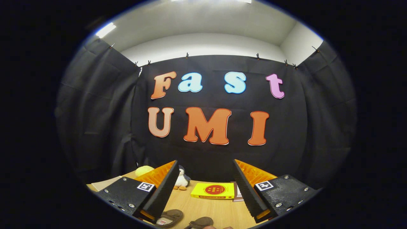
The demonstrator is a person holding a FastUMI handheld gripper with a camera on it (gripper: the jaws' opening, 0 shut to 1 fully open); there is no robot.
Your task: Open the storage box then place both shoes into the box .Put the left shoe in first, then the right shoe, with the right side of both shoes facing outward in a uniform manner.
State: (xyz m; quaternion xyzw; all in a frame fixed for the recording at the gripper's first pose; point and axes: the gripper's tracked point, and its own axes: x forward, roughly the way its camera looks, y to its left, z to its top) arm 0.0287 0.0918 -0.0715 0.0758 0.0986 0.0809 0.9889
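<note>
My gripper [205,168] is held high above the wooden table [206,206], its fingers wide apart with nothing between them. Two brown shoes lie on the table below the fingers. One shoe [170,217] sits by the left finger, partly hidden under it. The other shoe [200,222] lies a little to its right, and I see just its top. Both are well below the fingertips and untouched.
A yellow book [213,190] lies flat on the table beyond the fingers, with a darker book edge [237,192] beside it. A small penguin plush [182,179] stands near the back wall by the left finger. A yellow soft object [143,170] lies further left.
</note>
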